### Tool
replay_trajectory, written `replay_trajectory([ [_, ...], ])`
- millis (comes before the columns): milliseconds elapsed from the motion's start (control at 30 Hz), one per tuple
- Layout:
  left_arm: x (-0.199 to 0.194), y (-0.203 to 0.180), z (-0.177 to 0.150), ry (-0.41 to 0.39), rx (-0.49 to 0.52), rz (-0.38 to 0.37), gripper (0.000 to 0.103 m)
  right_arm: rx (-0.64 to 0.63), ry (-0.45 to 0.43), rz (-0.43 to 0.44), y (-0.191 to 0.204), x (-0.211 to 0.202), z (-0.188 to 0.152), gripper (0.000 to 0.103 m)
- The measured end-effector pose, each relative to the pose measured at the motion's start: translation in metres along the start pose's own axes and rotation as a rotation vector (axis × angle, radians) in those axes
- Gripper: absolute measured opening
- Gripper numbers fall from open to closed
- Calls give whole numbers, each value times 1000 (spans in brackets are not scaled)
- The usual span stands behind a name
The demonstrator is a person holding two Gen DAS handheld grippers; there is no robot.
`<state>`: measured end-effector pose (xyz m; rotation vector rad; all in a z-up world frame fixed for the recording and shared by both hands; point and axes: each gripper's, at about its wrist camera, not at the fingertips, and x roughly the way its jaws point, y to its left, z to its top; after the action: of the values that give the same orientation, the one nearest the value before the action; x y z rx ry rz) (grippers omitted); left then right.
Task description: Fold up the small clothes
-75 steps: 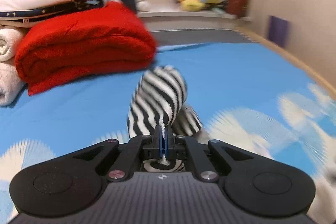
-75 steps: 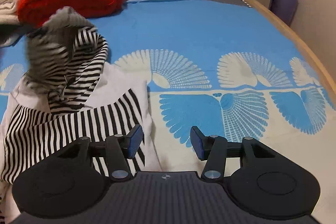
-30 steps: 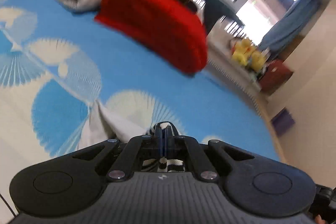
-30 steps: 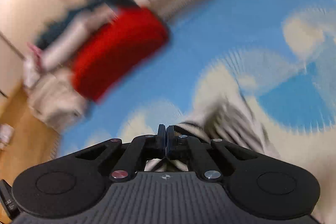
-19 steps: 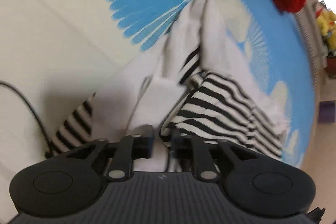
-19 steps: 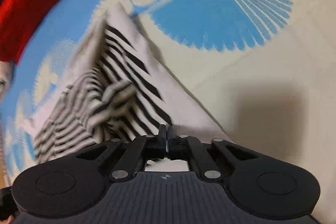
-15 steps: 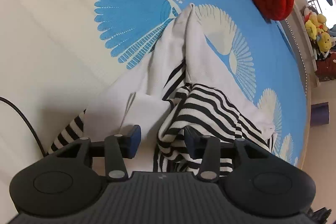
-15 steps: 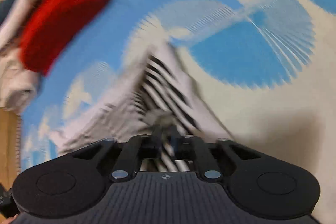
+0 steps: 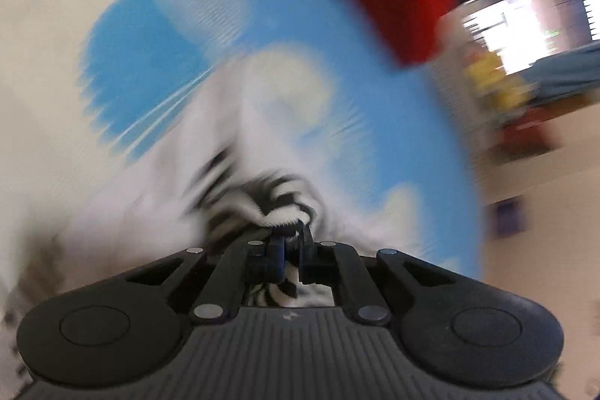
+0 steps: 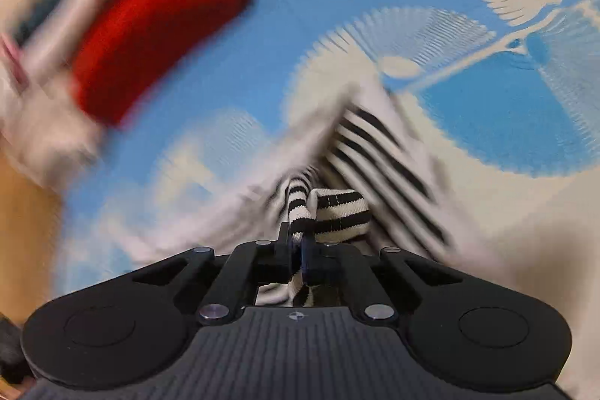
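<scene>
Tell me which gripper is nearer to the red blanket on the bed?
Neither clearly; motion blur prevents judging. The left gripper and the right gripper each pinch the striped garment, well apart from the red blanket, which lies farther back on the bed.

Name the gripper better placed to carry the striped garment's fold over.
Right, marginally. The right gripper has its jaws shut on a clear striped garment band; the left gripper grips too, though blur hides how securely.

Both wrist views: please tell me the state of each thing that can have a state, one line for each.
left gripper: shut on striped garment
right gripper: shut on striped garment
striped garment: bunched, pinched by both grippers, rest lying on the sheet
red blanket: folded, lying on the bed sheet
</scene>
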<state>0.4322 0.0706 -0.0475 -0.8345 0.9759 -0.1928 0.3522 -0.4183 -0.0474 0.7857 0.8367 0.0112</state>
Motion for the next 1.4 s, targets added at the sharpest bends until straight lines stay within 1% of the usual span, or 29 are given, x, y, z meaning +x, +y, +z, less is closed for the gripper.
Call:
replay_trajectory([
  [67,-19,-8,8,-71,38,-97,5,106,-52,145,-6,-17,7,3],
  [100,-23,-8,11,-77,45,-103,5,158,-69,196,-12,-24,10,3],
  [133,-21,-3,13,-36,38,-69,5,190,-70,200,-19,-27,11,3],
  [167,-13,3,12,35,28,-2,5,211,-54,172,-26,-28,12,3],
  [200,2,14,8,141,23,113,6,228,-12,101,-36,-24,11,3],
  [267,26,34,-8,294,19,319,10,207,97,-96,-50,-11,4,3],
  [300,32,42,-13,319,-10,378,14,175,164,-196,-55,-2,-3,4],
  [333,34,46,-15,319,-43,393,14,162,217,-255,-59,6,-9,6],
  [367,33,45,-14,308,-50,378,15,169,247,-284,-62,11,-14,8],
  [433,23,27,-6,237,15,341,27,149,226,-282,-53,9,-14,11],
  [467,18,17,-3,189,63,322,34,100,198,-290,-43,6,-11,17],
  [533,9,-5,-5,118,174,279,35,-41,64,-334,-17,-10,-8,29],
  [567,9,-13,-8,108,219,268,35,-93,1,-341,-8,-16,-6,36],
  [633,14,-22,-10,110,265,257,34,-174,-70,-283,8,-25,-7,39],
  [700,22,-23,-16,147,277,250,34,-186,-41,-180,12,-23,-11,38],
  [767,38,-10,-22,203,271,314,29,-130,69,-130,3,-7,-14,38],
  [800,48,-1,-24,243,272,385,25,-99,134,-159,-4,5,-18,39],
  [867,52,18,-27,287,253,484,25,-90,232,-313,-22,21,-27,35],
  [900,48,18,-24,277,237,475,24,-85,236,-345,-28,24,-29,35],
  [933,42,11,-22,253,245,456,24,-66,219,-343,-29,21,-27,35],
  [1033,25,-21,-22,170,357,340,24,-97,142,-284,-15,7,-18,39],
  [1100,28,-29,-29,186,406,300,24,-136,106,-244,-6,0,-19,43],
  [1167,42,-17,-38,270,420,382,24,-94,147,-220,-14,5,-21,44],
  [1200,51,-7,-44,317,415,447,24,-58,185,-233,-22,11,-23,44],
  [1233,55,0,-47,336,410,476,25,-28,229,-274,-29,15,-27,44],
  [1267,53,2,-46,330,410,472,26,-16,252,-316,-35,18,-30,39],
  [1300,49,-2,-45,322,413,469,26,-13,241,-323,-37,16,-30,38],
  [1333,42,-9,-43,301,426,461,25,-19,227,-323,-34,11,-28,38],
  [1400,18,-27,-39,220,472,395,28,-68,158,-302,-20,-8,-22,40],
])
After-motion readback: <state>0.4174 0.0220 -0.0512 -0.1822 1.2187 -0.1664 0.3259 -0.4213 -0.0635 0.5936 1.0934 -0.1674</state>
